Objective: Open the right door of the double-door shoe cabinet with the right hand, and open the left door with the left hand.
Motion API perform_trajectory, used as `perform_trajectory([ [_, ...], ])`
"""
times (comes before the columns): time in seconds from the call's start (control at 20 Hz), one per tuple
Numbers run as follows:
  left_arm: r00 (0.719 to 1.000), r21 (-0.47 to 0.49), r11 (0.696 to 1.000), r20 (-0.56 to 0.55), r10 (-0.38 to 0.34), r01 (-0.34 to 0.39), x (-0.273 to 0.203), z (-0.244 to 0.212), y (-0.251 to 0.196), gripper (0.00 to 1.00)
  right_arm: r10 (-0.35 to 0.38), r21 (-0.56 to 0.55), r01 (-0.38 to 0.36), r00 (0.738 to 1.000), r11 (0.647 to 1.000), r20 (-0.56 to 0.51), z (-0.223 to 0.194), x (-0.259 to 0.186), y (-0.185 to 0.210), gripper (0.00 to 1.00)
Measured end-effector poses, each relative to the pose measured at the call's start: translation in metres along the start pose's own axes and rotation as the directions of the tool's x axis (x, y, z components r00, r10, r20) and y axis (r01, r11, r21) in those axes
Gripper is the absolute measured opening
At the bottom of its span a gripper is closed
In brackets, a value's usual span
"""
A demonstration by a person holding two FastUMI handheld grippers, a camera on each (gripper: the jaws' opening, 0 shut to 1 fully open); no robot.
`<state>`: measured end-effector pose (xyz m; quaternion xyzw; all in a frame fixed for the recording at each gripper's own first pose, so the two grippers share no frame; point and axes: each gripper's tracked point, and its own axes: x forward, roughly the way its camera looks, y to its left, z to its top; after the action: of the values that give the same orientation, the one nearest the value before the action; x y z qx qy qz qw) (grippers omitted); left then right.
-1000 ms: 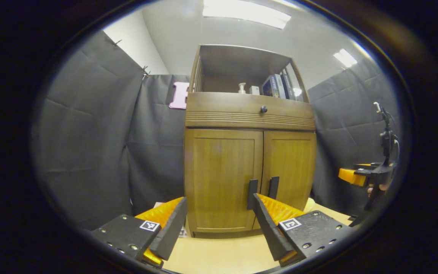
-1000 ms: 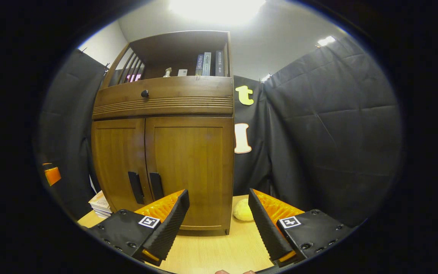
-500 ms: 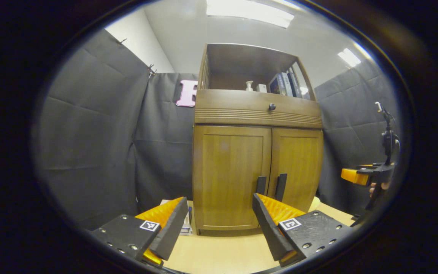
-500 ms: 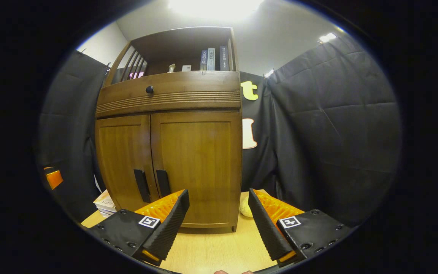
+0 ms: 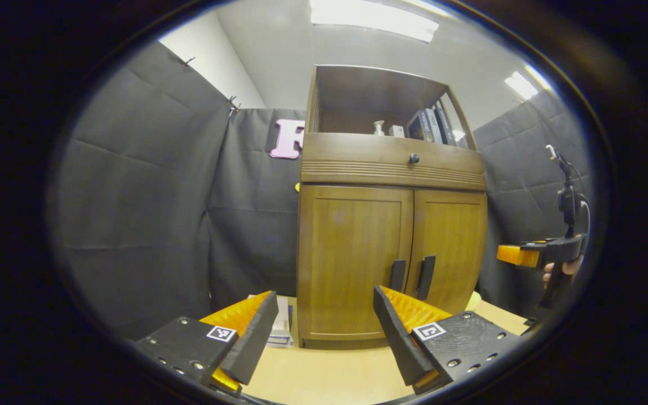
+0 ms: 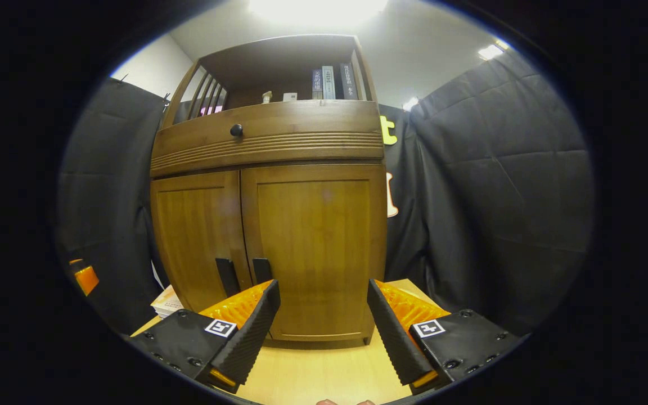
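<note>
Approach step, nothing opened yet. Nearest in the right gripper view, the right gripper [image 6: 324, 315] spread wide, holding nothing, hovering over the light wooden table [image 6: 324, 377] and aimed at the lower part of the right door [image 6: 321, 247]. Same in the left gripper view: the left gripper [image 5: 325, 323] wide apart and empty, pointed at the left door [image 5: 352, 259]; far off at the right edge, the other gripper with a hand [image 5: 563, 269] on its grip. Just beyond the fingers, the shoe cabinet [image 6: 270, 146] standing on the table, both doors flush and closed, with two dark vertical handles side by side at the centre seam — right handle [image 6: 261, 270], left handle [image 5: 397, 275]. Next, by judgement: bring the right gripper leftward to straddle the right handle, close on it, then pull out along the hinge arc — left door after. A stack of books [image 5: 282, 326] lying on the table beside the cabinet's left flank. Farther up, a drawer with a round knob [image 6: 236, 130], then an open shelf with upright books [image 6: 332, 81] and a small bottle [image 5: 379, 127]. Spine lettering too small to read; no brand legible anywhere.
</note>
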<state>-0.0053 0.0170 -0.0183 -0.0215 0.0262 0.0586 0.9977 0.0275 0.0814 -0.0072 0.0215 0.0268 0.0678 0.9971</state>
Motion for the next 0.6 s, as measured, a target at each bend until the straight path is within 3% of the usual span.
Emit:
perform_trajectory([
  [0.2, 1.0, -0.012, 1.0, -0.012, 0.021, -0.021, -0.001, -0.002, 0.001, 0.99, 0.037, 0.011, -0.036, 0.999, 0.999, -0.033, 0.003, 0.028, 0.017, 0.97],
  [0.4, 0.998, 0.056, 0.997, -0.034, 0.05, -0.048, -0.011, -0.011, 0.017, 0.99, 0.079, 0.027, -0.078, 0.995, 0.997, -0.058, 0.003, 0.06, 0.04, 0.96],
  [0.6, 0.997, 0.018, 0.999, -0.066, 0.05, -0.049, -0.015, -0.024, 0.012, 0.99, 0.12, 0.013, -0.119, 0.984, 0.993, -0.132, -0.007, 0.095, 0.061, 0.98],
])
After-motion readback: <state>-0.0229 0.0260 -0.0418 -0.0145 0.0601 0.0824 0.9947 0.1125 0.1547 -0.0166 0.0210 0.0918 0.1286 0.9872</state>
